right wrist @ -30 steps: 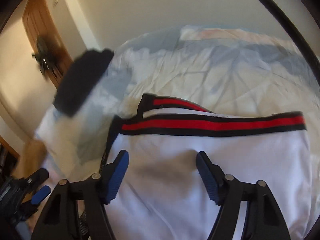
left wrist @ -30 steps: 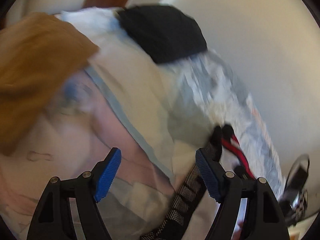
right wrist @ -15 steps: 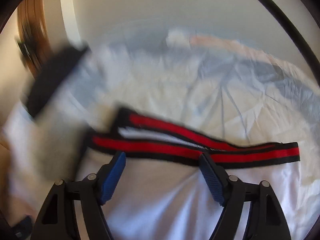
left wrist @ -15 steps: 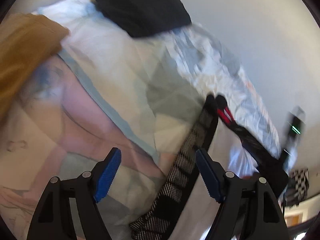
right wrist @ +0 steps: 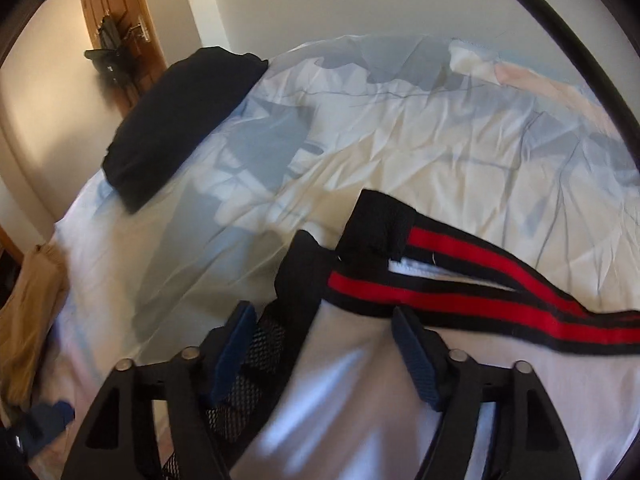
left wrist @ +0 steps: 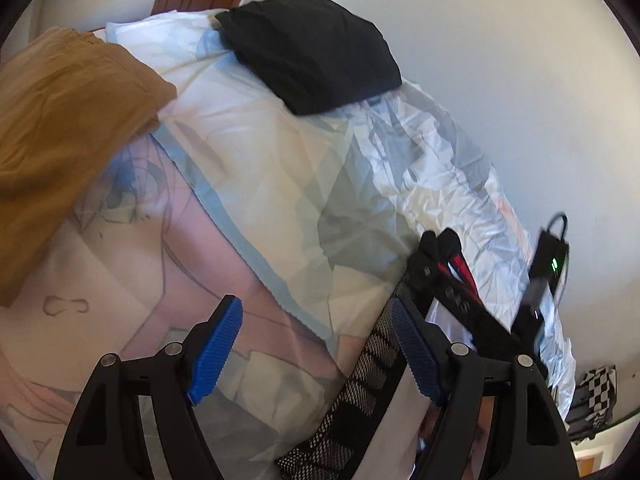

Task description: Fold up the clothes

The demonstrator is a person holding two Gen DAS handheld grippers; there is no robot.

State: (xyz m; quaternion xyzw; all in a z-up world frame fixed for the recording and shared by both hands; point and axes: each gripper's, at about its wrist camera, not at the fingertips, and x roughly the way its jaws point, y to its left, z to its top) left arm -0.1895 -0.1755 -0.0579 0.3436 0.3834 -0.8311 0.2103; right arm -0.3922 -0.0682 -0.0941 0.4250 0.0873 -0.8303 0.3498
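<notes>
White shorts (right wrist: 360,392) with a black and red striped waistband (right wrist: 472,280) and a black mesh side panel (right wrist: 260,360) lie on the bed sheet (right wrist: 400,140). My right gripper (right wrist: 324,340) is open, hovering over the shorts' left waist corner. My left gripper (left wrist: 316,344) is open over the printed sheet (left wrist: 240,184); its right finger sits by the mesh side panel (left wrist: 368,392) of the shorts. The right gripper (left wrist: 436,264) shows in the left wrist view, above the waistband.
A folded black garment (left wrist: 312,48) (right wrist: 180,120) lies at the far end of the bed. A folded tan garment (left wrist: 60,128) (right wrist: 28,320) lies on the left. A black device with a green light (left wrist: 552,256) is by the wall. A wooden door (right wrist: 116,20) stands behind.
My right gripper swung left and closer to the shorts' left waist corner. My left gripper shifted; the mesh side panel now lies beside its right finger. Both stayed open.
</notes>
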